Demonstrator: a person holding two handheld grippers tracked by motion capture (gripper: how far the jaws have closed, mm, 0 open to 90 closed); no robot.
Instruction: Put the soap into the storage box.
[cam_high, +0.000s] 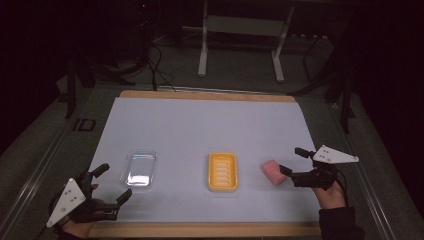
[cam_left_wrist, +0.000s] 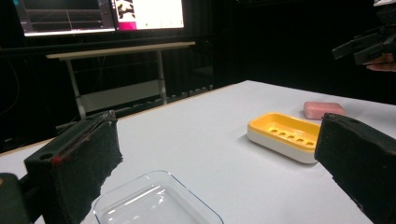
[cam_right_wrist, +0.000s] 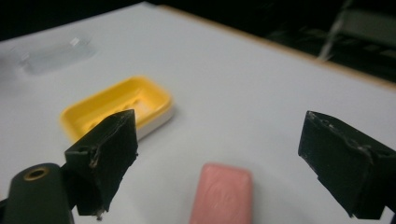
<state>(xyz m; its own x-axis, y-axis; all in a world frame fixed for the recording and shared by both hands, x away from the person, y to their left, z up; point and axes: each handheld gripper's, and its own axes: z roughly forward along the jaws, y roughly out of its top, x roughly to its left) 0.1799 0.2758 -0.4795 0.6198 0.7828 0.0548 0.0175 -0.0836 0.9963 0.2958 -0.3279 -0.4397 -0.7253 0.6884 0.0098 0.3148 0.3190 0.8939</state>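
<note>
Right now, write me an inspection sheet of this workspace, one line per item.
Surface: white sheet over a wooden-edged table, flat and bare around the things.
Job's things: pink soap bar lying flat, apart from the yellow soap dish, which is empty; clear lid to the dish's left, lying by itself.
Clutter: nothing seen.
Grippers: right gripper open, jaws on either side of the soap bar's line, not touching it; left gripper open, near the clear lid, holding nothing.
Cables: dark cables on the floor beyond the table.
Surroundings: dark room, metal stand behind the table, lit monitors.
</note>
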